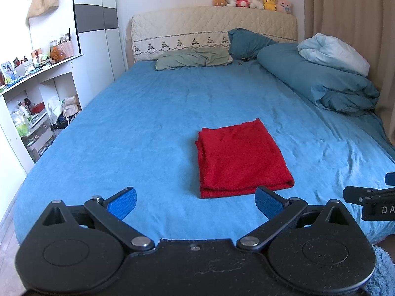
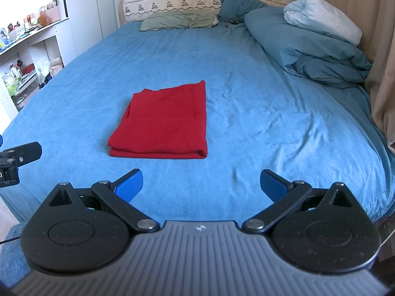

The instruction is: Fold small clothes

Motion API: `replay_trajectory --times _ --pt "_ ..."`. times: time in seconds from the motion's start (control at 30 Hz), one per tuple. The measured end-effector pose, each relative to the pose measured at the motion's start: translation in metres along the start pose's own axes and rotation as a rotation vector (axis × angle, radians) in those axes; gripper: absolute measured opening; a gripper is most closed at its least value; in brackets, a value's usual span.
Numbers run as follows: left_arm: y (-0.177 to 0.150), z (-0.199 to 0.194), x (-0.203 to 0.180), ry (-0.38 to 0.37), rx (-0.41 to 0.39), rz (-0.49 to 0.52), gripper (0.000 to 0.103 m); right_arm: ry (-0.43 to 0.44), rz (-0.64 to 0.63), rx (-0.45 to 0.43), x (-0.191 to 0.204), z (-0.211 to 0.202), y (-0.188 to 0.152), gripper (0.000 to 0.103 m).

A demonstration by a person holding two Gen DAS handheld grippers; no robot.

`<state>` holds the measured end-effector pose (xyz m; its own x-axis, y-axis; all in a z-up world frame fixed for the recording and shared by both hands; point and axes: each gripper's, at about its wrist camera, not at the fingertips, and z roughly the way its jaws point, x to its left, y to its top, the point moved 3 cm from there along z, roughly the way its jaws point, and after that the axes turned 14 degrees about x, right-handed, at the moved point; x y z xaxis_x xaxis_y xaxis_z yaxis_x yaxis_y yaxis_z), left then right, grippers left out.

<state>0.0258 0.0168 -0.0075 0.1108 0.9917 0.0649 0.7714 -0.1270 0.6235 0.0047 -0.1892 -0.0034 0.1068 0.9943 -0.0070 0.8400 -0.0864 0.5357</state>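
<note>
On the near half of the blue bed (image 1: 123, 128), a red garment (image 1: 239, 157) lies folded into a tidy rectangle, its doubled edge facing the two tools. Going left to right: the white shelves (image 1: 32, 93) crowd the bed's left side, then comes the left hand-held gripper (image 1: 195, 202), its blue pads spread wide and holding nothing, hanging just short of the garment's near edge. Next, the right hand-held gripper (image 2: 201, 183) is likewise spread wide and empty, with the garment ahead of it and to its left; farther right a heaped blue duvet (image 2: 308, 46) sits against the curtain.

The fold looks finished or nearly so, so I judge the main risk to be undoing it. A pinch on only the top layer of that doubled near edge would likely peel the stack open when lifted. The fabric looks soft and limp, so lifting from one side alone could let the other sag and skew the rectangle. Pads dragged low might also catch the bedsheet, which already wrinkles to the right, and tug the garment with it.
</note>
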Motion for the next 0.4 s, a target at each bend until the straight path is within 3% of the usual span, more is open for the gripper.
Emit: replay_trajectory --times 0.4 --pt "-0.0019 -0.0015 0.0008 -0.001 -0.019 0.008 0.103 0.008 -0.008 0.000 -0.0020 0.0004 -0.0002 0.103"
